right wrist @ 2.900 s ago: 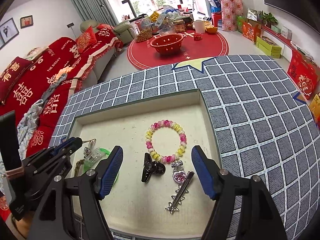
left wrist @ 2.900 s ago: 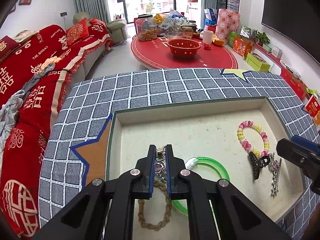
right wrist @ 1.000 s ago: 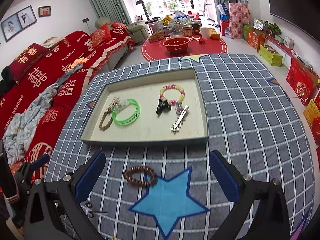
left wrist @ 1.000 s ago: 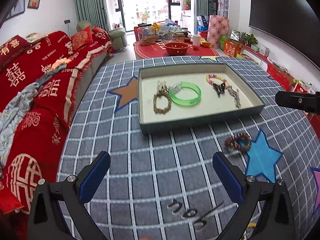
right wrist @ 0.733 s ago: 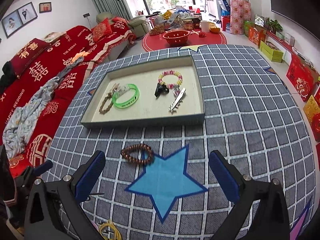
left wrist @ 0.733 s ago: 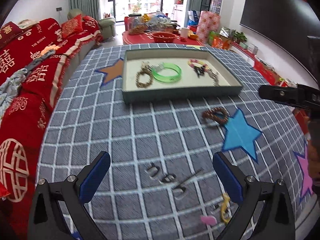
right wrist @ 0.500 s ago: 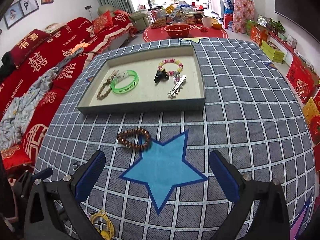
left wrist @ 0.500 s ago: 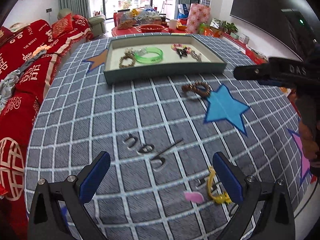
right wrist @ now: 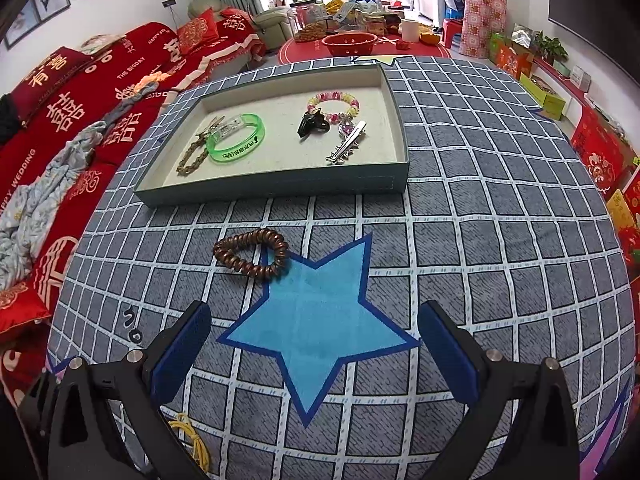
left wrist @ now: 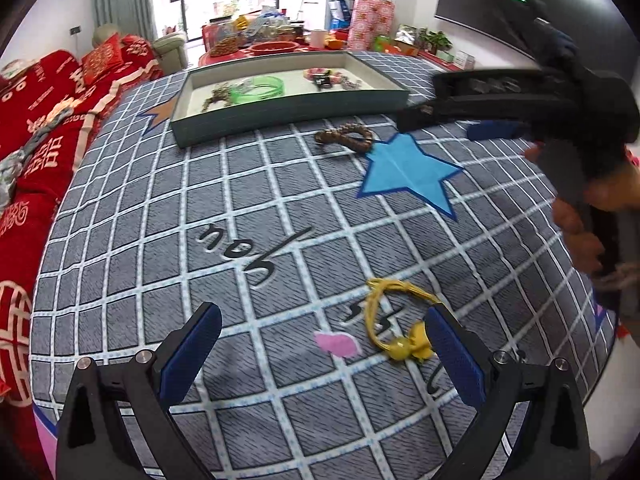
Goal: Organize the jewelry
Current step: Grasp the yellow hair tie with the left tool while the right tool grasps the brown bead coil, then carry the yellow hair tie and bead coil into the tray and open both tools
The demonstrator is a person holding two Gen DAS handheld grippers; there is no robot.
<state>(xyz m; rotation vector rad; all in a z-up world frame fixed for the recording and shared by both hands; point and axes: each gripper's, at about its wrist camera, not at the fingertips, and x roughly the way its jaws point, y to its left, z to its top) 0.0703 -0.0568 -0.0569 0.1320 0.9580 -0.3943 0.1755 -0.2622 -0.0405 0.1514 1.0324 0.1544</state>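
Two tools, our left (left wrist: 320, 354) and right (right wrist: 314, 344), hang spread and empty over the table (right wrist: 500, 240). One tray (right wrist: 280, 190) near its far edge holds six pieces we can count. One brown coil tie (right wrist: 251, 255) lies just before it; one yellow cord (left wrist: 394, 320) and one pink clip (left wrist: 336, 343) near the front edge.

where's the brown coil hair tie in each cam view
Left wrist: brown coil hair tie lies upper middle, on the cloth between tray and star.
Right wrist: it lies centre-left, touching the star's upper-left edge.
Shared landmark: blue star, with the tray beyond.
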